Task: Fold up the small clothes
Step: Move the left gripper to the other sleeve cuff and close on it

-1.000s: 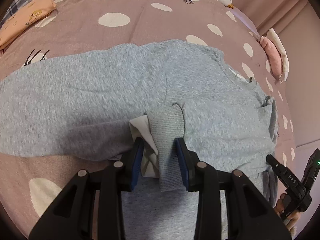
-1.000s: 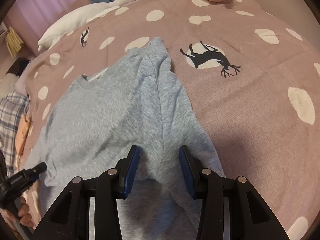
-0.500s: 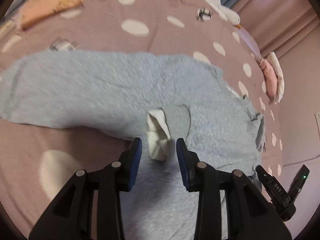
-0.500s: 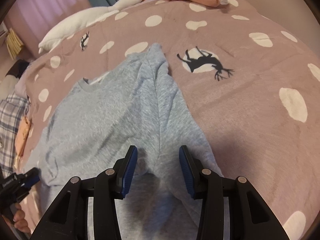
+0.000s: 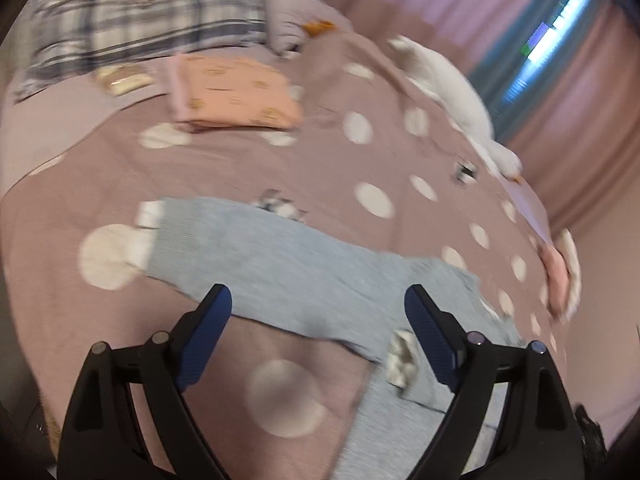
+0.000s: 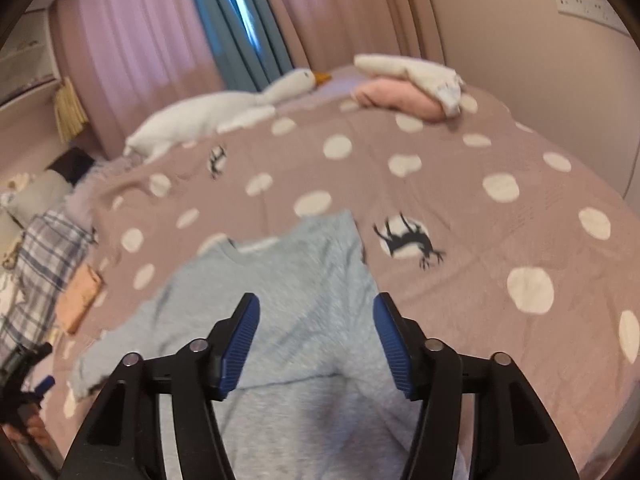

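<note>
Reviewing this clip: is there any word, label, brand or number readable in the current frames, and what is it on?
None can be read.
The white tag on the grey sweatshirt: blurred, no letters made out.
The peach folded cloth: small printed marks, too blurred to tell whether they are text.

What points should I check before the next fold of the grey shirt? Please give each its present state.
1. Left gripper open, holding nothing: ok.
2. Right gripper open, holding nothing: ok.
3. Grey shirt lies on the bedspread: ok.
4. Long sleeve still spread out sideways, unfolded: not ok.
5. Shirt free of wrinkles: cannot tell, the pictures are blurred.
</note>
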Available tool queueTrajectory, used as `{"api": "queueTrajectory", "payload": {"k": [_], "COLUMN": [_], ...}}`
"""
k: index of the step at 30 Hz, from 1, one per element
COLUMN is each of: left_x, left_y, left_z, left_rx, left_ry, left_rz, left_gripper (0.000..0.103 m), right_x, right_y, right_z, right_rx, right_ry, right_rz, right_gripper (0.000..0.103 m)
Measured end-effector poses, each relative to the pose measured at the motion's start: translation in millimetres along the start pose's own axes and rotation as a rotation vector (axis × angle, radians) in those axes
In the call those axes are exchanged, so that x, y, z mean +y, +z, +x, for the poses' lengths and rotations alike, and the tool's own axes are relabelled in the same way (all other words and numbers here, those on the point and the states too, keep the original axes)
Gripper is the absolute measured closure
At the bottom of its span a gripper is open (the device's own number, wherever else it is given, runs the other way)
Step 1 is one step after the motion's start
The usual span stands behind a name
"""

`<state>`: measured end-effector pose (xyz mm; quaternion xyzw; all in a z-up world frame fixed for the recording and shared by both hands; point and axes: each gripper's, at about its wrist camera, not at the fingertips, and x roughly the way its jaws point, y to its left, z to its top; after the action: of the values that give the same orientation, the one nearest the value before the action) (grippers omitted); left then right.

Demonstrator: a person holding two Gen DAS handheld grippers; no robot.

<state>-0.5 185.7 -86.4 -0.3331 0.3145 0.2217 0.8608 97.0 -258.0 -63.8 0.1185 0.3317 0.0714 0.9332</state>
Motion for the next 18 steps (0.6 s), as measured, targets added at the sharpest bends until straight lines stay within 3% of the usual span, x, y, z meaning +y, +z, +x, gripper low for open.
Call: {"api": "queueTrajectory", "payload": {"k": [3, 5, 14, 18], "left_x": [24.3, 38.5, 92.1, 107.6], "left_y": [3.1, 2.9, 1.6, -1.2], "left_z": [8.9, 15.0, 32.5, 46.5], "left_rx": [0.009, 0.021, 0.097, 0.157], "left_ry": [0.062, 0.087, 0.109, 0.062], "left_rz": [-0.065, -0.115, -0.312, -0.386], "left_gripper": [0.013, 0.013, 0.016, 0.030], "right_x": [9.4, 15.7, 28.2, 33.8], "right_y": [-0.4, -6.1, -13.0, -15.0], "right_z": [-14.0, -19.0, -9.5, -3.6], "right_rx": [-0.079, -0.117, -0.087, -0.067], "right_ry": [0.040, 0.057, 0.051, 0.052], "right_rz": [-0.023, -0.043, -0.057, -0.059], "right_gripper": [0.010, 0.003, 0.003, 0.003]}}
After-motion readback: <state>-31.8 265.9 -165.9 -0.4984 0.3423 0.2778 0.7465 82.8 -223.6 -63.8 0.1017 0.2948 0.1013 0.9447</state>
